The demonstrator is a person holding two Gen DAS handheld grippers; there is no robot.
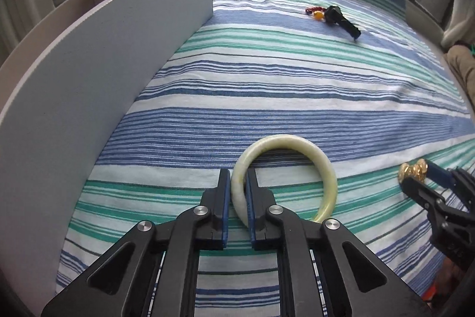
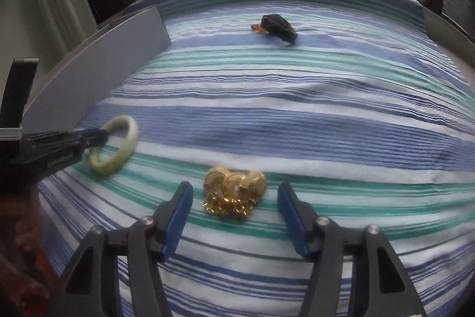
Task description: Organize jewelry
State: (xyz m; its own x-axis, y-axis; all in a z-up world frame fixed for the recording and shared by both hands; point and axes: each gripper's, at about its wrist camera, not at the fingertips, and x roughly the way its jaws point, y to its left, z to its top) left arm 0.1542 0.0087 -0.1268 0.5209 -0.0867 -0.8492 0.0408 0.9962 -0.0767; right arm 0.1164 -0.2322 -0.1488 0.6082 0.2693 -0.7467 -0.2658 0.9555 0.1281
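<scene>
Gripping the jade bangle (image 1: 283,168), left gripper (image 1: 238,192) clenched on its rim.
Right gripper (image 2: 234,208) spread wide around gold jewelry (image 2: 234,192), lower centre.

The left wrist view sits low and close over the bed's (image 1: 267,97) near edge, facing its far edge and the window, with the box (image 1: 98,85) close on its left. The right wrist view looks the same way from further right. Both share the bangle (image 1: 285,168), gold pile (image 2: 234,192) and dark piece (image 2: 279,27).
</scene>
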